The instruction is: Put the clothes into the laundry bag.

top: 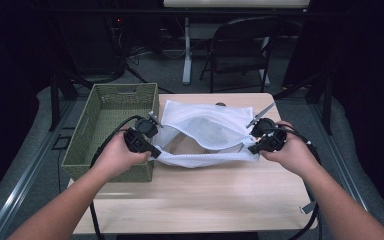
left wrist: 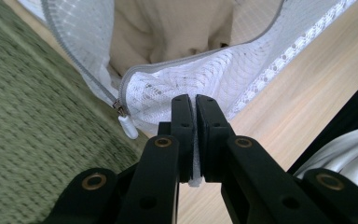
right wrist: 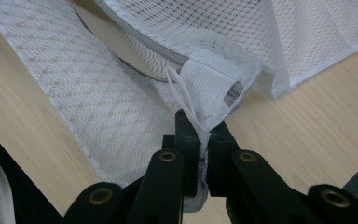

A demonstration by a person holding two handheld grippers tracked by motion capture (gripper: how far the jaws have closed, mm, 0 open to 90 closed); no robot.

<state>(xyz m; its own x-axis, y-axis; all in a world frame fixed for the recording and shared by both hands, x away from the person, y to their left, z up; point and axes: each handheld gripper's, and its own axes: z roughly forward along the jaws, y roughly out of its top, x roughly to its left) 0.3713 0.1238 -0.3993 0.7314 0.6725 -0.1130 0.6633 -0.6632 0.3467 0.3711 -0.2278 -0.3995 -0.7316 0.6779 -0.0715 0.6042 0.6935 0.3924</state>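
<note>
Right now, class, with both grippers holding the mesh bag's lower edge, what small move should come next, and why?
Probably ease both ends down to the table. The left gripper and right gripper are each shut on the white mesh bag, whose zipper gapes open beside the green basket.

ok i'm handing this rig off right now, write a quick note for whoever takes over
Left gripper: shut on the near left edge of the white mesh bag, beside the zipper pull.
Right gripper: shut on the bag's near right corner, at the zipper's end tab.
Things: the bag lies on the wooden table, zipper undone and mouth held open between the two grippers; a cream fabric shows inside in the left gripper view. The green woven basket stands at the table's left edge, next to the bag.
Done: bag gripped at both ends and opened.
Left: probably moving or emptying the bag, perhaps into the basket; keep both grips.
</note>
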